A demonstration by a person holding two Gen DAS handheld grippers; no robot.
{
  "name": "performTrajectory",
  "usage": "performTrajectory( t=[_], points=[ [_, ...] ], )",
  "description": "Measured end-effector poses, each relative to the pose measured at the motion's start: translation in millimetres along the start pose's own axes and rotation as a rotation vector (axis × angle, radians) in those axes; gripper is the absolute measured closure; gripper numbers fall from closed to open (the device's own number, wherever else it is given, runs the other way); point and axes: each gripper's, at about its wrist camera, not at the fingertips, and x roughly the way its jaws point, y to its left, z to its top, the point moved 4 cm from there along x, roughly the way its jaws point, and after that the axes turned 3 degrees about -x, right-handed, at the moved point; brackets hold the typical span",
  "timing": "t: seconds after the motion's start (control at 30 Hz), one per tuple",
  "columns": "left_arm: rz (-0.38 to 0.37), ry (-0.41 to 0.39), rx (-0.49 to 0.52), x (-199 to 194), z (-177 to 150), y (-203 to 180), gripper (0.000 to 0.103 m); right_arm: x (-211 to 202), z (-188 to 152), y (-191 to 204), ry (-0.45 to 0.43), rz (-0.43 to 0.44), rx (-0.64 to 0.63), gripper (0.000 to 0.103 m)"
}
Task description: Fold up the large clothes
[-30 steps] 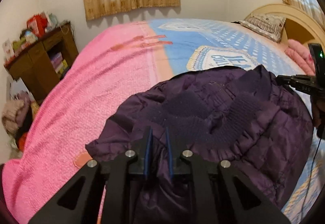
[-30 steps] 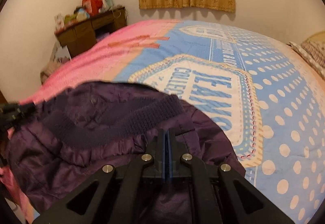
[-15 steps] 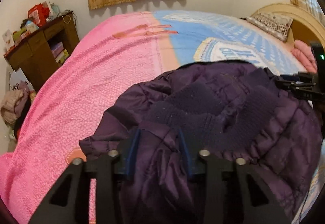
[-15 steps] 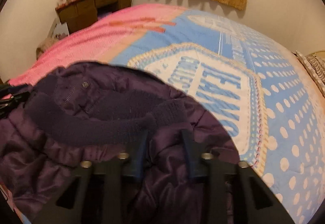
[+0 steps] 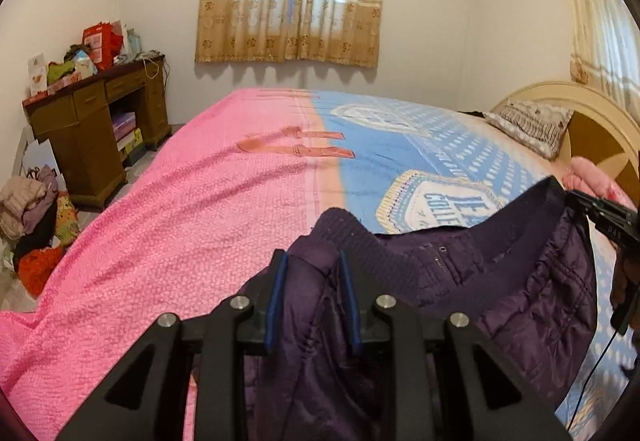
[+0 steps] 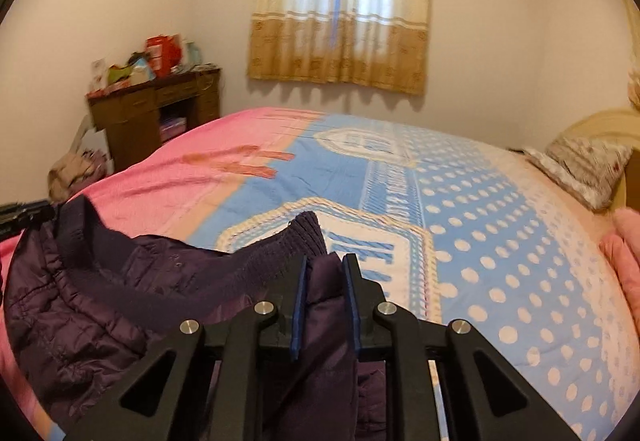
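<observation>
Grippers both at bottom centre of their frames: left gripper [image 5: 312,301] and right gripper [image 6: 325,301] have just been closing, each clamped on a bunched fold of the dark purple quilted jacket [image 5: 532,305]. Jacket hangs between them above the pink and blue printed bedspread [image 5: 200,225], ribbed knit hem [image 6: 280,245] uppermost. Risk: slick padded fabric slides out of a pinch, probably dropping one side and skewing the fold.
</observation>
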Motion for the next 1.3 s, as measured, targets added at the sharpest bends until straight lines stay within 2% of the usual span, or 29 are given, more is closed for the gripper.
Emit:
performTrajectory(
  t=[0.1,0.13,0.2,0.23,0.3,0.33,0.37,0.4,0.43,0.47,0.57,0.63,0.73,0.8,0.83,0.93,0.97,1.0,1.03,1.07,1.23,1.3],
  points=[
    [0.048,0.037,0.014,27,-12,9,0.076,36,-26,-10,0.112,-0.033,0.024,0.091],
    [0.074,0.076,0.017,42,-20,12,0.076,55,-43,-13,0.172,-0.047,0.025,0.092],
    [0.090,0.165,0.009,71,-39,18,0.076,73,-62,-16,0.233,-0.031,0.049,0.092],
    [0.114,0.184,0.023,81,-46,19,0.075,77,-67,-18,0.242,-0.030,0.066,0.092],
    [0.135,0.171,0.048,82,-49,15,0.072,76,-64,-16,0.243,-0.020,0.061,0.091],
    [0.153,0.167,0.058,80,-47,13,0.067,74,-61,-16,0.246,-0.017,0.056,0.089],
    [0.166,0.154,0.066,74,-44,11,0.063,70,-59,-16,0.250,-0.018,0.058,0.081],
    [0.177,0.140,0.071,67,-40,10,0.059,65,-55,-17,0.252,-0.018,0.067,0.062],
    [0.169,0.123,0.067,59,-36,10,0.053,58,-50,-19,0.244,-0.007,0.089,0.050],
    [0.149,0.093,0.054,47,-32,9,0.045,46,-43,-20,0.213,0.009,0.110,0.034],
    [0.105,0.018,0.032,11,-20,1,0.031,17,-23,-3,0.156,0.066,0.079,0.032],
    [0.052,0.015,0.042,2,-20,-11,0.024,12,-18,23,0.174,0.114,0.016,0.032],
    [-0.011,0.108,0.101,18,-32,-36,0.023,35,-35,60,0.294,0.110,-0.120,0.032],
    [-0.015,0.188,0.132,42,-46,-44,0.023,55,-54,72,0.370,0.085,-0.167,0.032],
    [0.000,0.225,0.155,57,-54,-46,0.024,66,-66,76,0.395,0.085,-0.175,0.033],
    [-0.032,0.242,0.152,66,-62,-46,0.051,66,-71,78,0.354,0.076,-0.171,0.056],
    [-0.038,0.234,0.156,65,-62,-46,0.061,62,-69,79,0.333,0.081,-0.172,0.072],
    [-0.034,0.226,0.166,62,-60,-48,0.068,58,-66,80,0.311,0.077,-0.178,0.077],
    [-0.005,0.209,0.185,59,-59,-49,0.090,50,-60,81,0.273,0.056,-0.195,0.078],
    [0.010,0.193,0.199,53,-57,-50,0.090,44,-55,81,0.243,0.053,-0.198,0.080],
    [-0.023,0.070,0.119,29,-29,-44,0.090,16,-28,72,0.113,0.024,-0.174,0.081],
    [-0.021,0.116,0.125,35,-28,-46,0.090,15,-23,73,0.108,0.023,-0.183,0.081]
  ],
)
